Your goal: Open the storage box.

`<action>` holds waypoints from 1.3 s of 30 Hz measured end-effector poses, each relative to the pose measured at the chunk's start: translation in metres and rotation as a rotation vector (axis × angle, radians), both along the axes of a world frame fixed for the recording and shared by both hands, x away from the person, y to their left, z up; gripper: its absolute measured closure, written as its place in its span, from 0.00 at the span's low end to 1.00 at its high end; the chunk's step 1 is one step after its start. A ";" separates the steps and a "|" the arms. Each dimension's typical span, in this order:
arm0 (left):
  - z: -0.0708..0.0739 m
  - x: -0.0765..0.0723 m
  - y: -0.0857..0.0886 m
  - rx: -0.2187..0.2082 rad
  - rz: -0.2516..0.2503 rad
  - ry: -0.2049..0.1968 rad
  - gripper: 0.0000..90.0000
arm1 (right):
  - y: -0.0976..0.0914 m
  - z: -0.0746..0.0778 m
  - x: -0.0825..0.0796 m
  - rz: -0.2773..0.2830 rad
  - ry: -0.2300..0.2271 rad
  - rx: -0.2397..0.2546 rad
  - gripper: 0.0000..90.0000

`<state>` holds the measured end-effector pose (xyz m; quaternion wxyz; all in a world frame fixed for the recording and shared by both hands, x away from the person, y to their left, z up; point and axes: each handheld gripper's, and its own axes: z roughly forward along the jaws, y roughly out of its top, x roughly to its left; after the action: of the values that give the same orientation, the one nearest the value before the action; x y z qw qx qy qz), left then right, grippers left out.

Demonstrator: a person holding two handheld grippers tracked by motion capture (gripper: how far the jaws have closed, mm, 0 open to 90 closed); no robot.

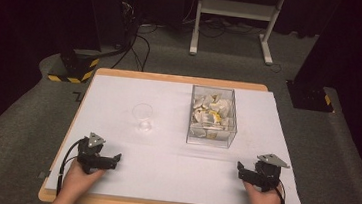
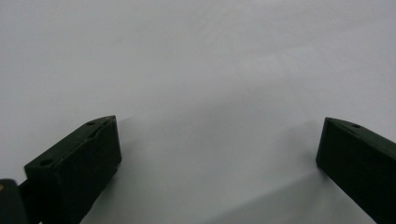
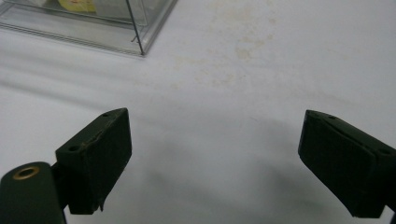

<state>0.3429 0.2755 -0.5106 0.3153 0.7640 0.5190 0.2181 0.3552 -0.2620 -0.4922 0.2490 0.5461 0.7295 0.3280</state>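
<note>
- The left gripper point(image 1: 113, 159) lies nearest the camera in the high view, at the near left of the bench point(image 1: 162, 175); its fingers point(image 2: 79, 163) stand wide apart with nothing but bare white surface between them.
- In the left gripper view both black fingers hover low over the bench, each throwing a soft shadow inward.
- The right gripper point(image 1: 241, 169) sits at the near right of the bench, its fingers point(image 3: 95, 156) also spread wide and holding nothing.
- Each gripper rests in a hand that comes in from the bottom edge: the left hand point(image 1: 81, 175) and the right hand point(image 1: 262, 200), both low on the bench and well apart, the fingers of each turned inward toward the middle.
- A grey three-cornered plate tops each gripper, and a black cable trails back along each wrist.
- The clear plastic box point(image 1: 212, 116) stands on the right half of the bench, beyond the right gripper and apart from it; it is open-topped and holds a heap of white and yellow pieces.
- In the right gripper view a corner of the clear plastic box point(image 3: 140, 28) shows at the upper left, beyond faint brownish stains on the bench.
- A clear cup point(image 1: 143, 117) stands upright left of the box, beyond the left gripper and well apart from it.
</note>
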 end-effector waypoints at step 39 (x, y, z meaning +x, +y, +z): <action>0.000 0.000 0.000 0.003 -0.001 0.000 0.00 | 0.063 0.033 -0.012 0.168 -0.066 -0.011 0.14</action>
<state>0.3432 0.2756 -0.5104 0.3144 0.7648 0.5182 0.2185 0.3434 -0.1992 -0.4591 0.2474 0.4705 0.7660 0.3614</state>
